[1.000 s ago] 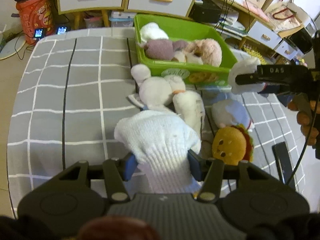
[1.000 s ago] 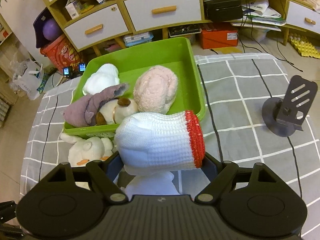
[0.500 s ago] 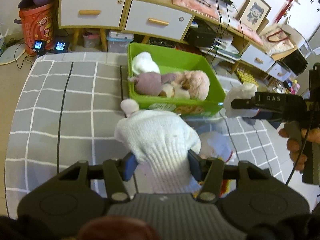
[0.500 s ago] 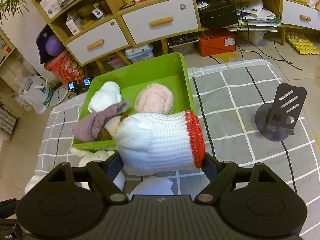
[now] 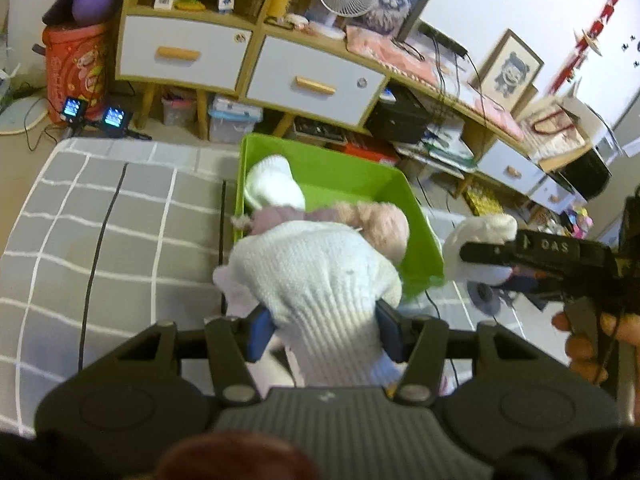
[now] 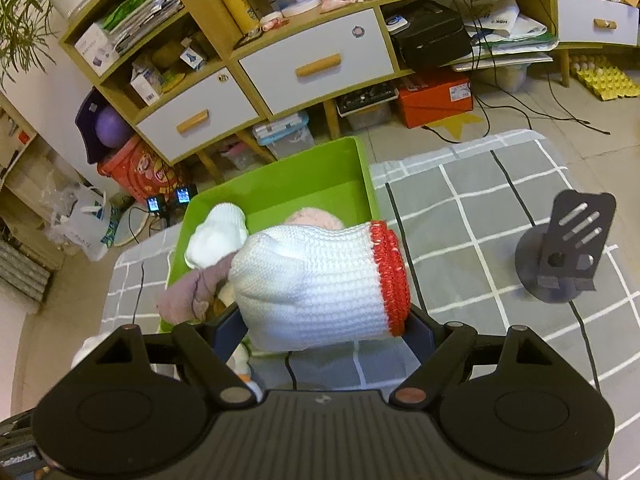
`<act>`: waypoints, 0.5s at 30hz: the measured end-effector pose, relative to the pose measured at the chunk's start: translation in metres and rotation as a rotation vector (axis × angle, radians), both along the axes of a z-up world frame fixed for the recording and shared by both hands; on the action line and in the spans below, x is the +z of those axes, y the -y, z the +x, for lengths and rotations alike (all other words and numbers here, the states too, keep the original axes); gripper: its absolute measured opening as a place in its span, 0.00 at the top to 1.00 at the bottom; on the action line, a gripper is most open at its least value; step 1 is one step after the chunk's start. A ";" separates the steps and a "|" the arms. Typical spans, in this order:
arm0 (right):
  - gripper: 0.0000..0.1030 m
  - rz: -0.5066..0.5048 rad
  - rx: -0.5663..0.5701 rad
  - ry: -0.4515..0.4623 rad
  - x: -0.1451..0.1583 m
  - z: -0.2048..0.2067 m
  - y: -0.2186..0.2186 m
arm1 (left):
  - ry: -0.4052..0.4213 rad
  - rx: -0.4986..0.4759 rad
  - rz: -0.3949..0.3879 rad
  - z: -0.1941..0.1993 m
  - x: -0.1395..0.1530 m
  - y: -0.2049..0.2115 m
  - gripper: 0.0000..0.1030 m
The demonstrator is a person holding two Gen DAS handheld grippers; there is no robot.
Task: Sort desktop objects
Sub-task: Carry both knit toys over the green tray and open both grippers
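My left gripper [image 5: 324, 332] is shut on a white knitted glove [image 5: 316, 280] and holds it up above the table, near the front of the green bin [image 5: 348, 176]. My right gripper [image 6: 320, 332] is shut on a white knitted glove with a red cuff [image 6: 320, 284], held above the bin's near corner [image 6: 320, 176]. The right gripper also shows at the right of the left wrist view [image 5: 480, 256]. The bin holds a white soft toy [image 5: 272, 188], a mauve cloth [image 6: 192, 292] and a pink plush [image 5: 380, 220].
A grey checked cloth [image 5: 120, 232] covers the table. A black phone stand [image 6: 564, 252] stands on it at the right. Cabinets with drawers [image 6: 316, 68], boxes and cables line the floor behind the table. A white plush [image 6: 88, 350] lies beside the bin.
Both grippers have risen with their gloves. The table toys below the left gripper have dropped out of sight, and the bin now sits lower and smaller in both views.
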State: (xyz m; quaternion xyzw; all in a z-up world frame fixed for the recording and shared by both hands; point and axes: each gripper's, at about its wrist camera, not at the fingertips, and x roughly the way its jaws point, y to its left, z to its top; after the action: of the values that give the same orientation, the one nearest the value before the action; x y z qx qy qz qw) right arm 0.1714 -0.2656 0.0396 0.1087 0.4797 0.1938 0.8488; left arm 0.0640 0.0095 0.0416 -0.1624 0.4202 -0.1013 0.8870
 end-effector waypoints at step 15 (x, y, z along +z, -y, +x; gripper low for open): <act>0.20 0.145 -0.073 0.063 -0.019 0.063 -0.014 | 0.045 0.062 -0.100 0.112 -0.013 0.016 0.50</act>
State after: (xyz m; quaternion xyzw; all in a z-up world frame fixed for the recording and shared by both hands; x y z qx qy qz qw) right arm 0.2348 -0.2518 0.0201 0.1811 0.4333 0.2003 0.8598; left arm 0.1762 -0.0070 0.0287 -0.2173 0.3894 -0.0982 0.8897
